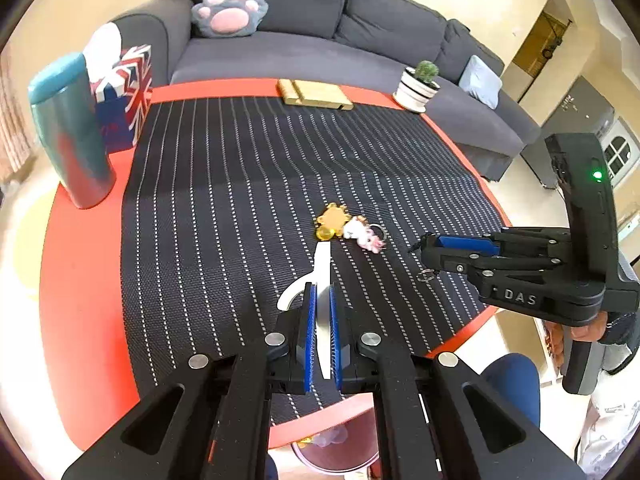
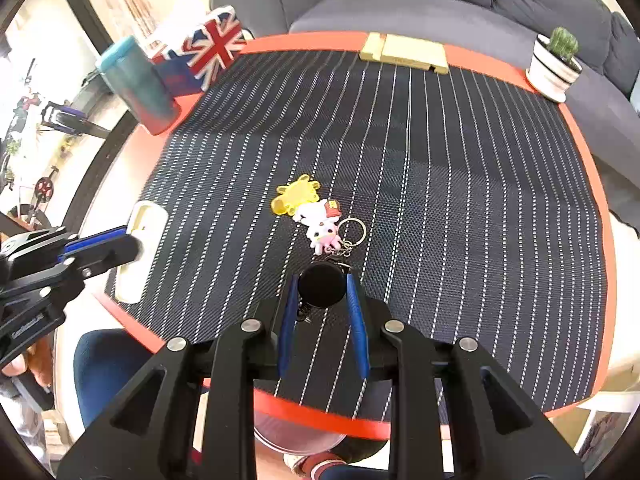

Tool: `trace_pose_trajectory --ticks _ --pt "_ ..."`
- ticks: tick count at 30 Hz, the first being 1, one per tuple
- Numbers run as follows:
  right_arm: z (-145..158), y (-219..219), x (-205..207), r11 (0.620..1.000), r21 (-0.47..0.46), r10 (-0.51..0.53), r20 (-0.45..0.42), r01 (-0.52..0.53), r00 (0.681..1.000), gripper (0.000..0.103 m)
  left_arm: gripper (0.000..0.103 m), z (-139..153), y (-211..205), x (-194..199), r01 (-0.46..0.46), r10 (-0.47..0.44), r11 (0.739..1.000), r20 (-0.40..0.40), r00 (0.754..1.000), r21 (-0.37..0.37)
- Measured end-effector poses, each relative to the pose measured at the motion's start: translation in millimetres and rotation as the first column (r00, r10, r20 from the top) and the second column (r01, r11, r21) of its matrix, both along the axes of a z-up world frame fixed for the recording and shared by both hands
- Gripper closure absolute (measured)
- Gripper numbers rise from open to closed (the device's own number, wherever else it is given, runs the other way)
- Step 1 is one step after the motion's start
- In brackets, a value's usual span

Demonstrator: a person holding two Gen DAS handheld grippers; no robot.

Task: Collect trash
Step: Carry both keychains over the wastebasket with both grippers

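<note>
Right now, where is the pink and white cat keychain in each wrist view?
Left wrist view: the cat keychain lies mid-mat, just right of centre, beyond the left gripper, which is clamped on a white piece.
Right wrist view: the cat keychain lies at centre, just ahead of the right gripper, which holds a black disc.
Shared landmark: the yellow charm touching its left side.

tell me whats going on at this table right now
A person works two handheld grippers over a red table covered by a striped black mat. The left gripper is shut on a flat white tray. The right gripper has its fingers either side of a black disc chained to a keychain cluster; whether it is gripped is unclear.
</note>
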State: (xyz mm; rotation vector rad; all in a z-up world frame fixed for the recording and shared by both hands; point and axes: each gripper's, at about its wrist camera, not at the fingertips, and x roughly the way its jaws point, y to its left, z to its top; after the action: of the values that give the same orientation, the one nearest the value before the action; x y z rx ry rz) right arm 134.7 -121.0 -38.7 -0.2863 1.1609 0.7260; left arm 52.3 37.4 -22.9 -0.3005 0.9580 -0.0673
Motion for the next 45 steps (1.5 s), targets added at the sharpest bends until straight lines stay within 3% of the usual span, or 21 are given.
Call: trace_pose_trajectory --ticks 12,23,34,45 --pt "37.6 -37.5 -47.7 0.995 0.098 0.028 0.084 -0.036 0.996 0.079 0.097 21.3 -23.9 -30.2 0.034 -0.039 0.997 0.067 0.997 0.075" --pt "57.4 -72.7 -100.4 0.983 0.173 0.044 0.124 -0.065 0.991 0.079 0.097 28.3 -49.6 -62.3 0.065 -0.075 0.993 0.103 0.992 0.099" --pt "45.0 -94.3 -136.3 0.981 0.179 0.063 0.098 -0.079 0.993 0.079 0.097 20.8 -75.0 -89.6 0.104 -0.112 0.991 0.093 0.989 0.087" --pt "15.5 -99.2 -164.8 0.980 0.162 0.115 0.016 -0.116 0.993 0.079 0.097 10.0 -83.0 -110.5 0.114 -0.118 0.992 0.077 0.990 0.055"
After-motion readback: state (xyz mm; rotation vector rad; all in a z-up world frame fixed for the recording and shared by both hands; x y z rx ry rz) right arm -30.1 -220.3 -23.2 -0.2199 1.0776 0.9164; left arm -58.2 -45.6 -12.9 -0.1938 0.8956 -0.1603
